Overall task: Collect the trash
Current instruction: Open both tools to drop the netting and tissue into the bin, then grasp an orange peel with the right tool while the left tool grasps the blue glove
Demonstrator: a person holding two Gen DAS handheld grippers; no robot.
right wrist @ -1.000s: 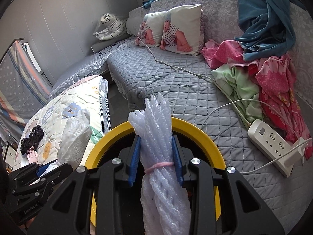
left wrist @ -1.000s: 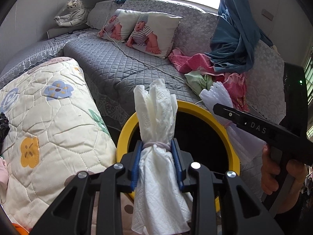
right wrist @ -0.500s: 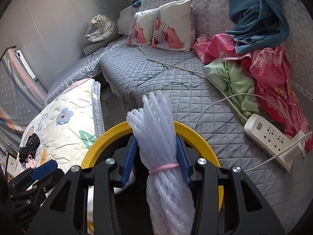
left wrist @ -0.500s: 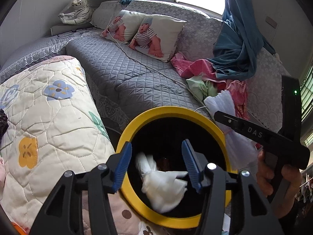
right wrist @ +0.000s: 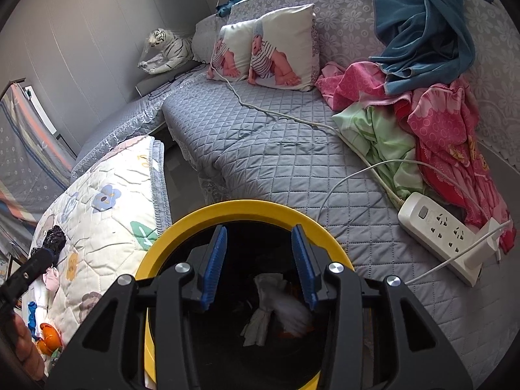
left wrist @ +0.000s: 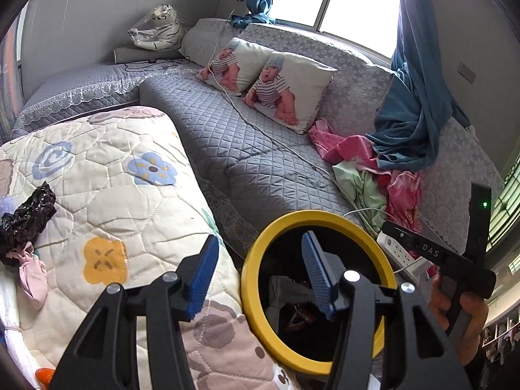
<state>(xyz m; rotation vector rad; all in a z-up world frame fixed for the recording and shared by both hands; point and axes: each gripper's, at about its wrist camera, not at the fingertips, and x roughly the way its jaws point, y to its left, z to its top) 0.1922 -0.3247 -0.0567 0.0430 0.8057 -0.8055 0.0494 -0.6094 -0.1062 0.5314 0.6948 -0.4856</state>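
Note:
A yellow-rimmed black trash bin (left wrist: 373,247) stands between the quilt and the sofa; it also shows in the right wrist view (right wrist: 247,206). My left gripper (left wrist: 260,276) is open and empty, over the bin's left rim. My right gripper (right wrist: 258,269) is open and empty above the bin's mouth. The white tissue bundle (right wrist: 263,305) and the foam netting (right wrist: 292,315) lie inside the bin. A black crumpled wrapper (left wrist: 27,221) and a pink scrap (left wrist: 31,273) lie on the quilt at the left.
A flowered quilt (left wrist: 107,195) lies left of the bin. The grey sofa (right wrist: 260,149) holds baby-print pillows (right wrist: 279,48), pink and green clothes (right wrist: 438,123), a blue cloth, a cable and a white power strip (right wrist: 445,234). An orange item (right wrist: 48,341) lies low left.
My left gripper opened and dropped the tissue bundle into the bin, then shifted left. My right gripper opened and dropped the foam netting into the bin.

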